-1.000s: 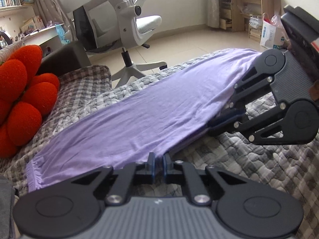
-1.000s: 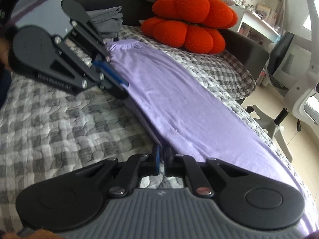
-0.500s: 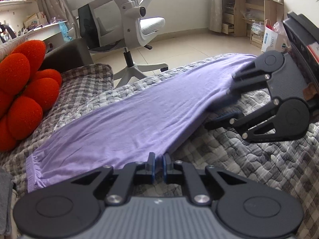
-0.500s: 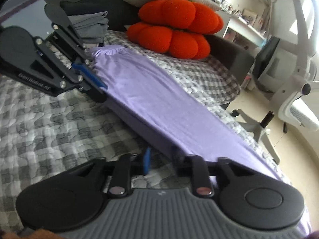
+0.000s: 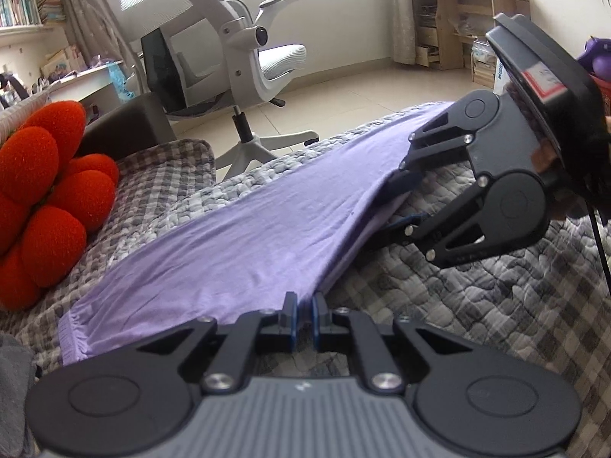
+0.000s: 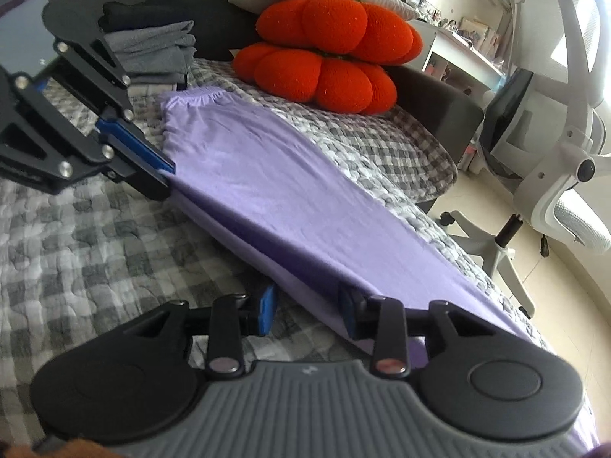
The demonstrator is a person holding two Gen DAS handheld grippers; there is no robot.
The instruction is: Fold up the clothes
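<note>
A long strip of lilac trousers (image 5: pixel 244 244), already folded lengthwise with the elastic waistband nearest the red pumpkin cushion (image 6: pixel 328 49), lay across the checked quilt (image 6: pixel 76 236) on the bed. The left tongs (image 5: pixel 301 315) were pinched together on the near edge of the cloth, probably to keep the layers aligned. The right tongs (image 6: pixel 307 309) were opening, blue pads drawing apart with the fabric's edge loose between them and no longer pressed; I judged that end was being let go so the fold could settle. A stack of grey folded clothes (image 6: pixel 152 53) waited behind, well clear.
</note>
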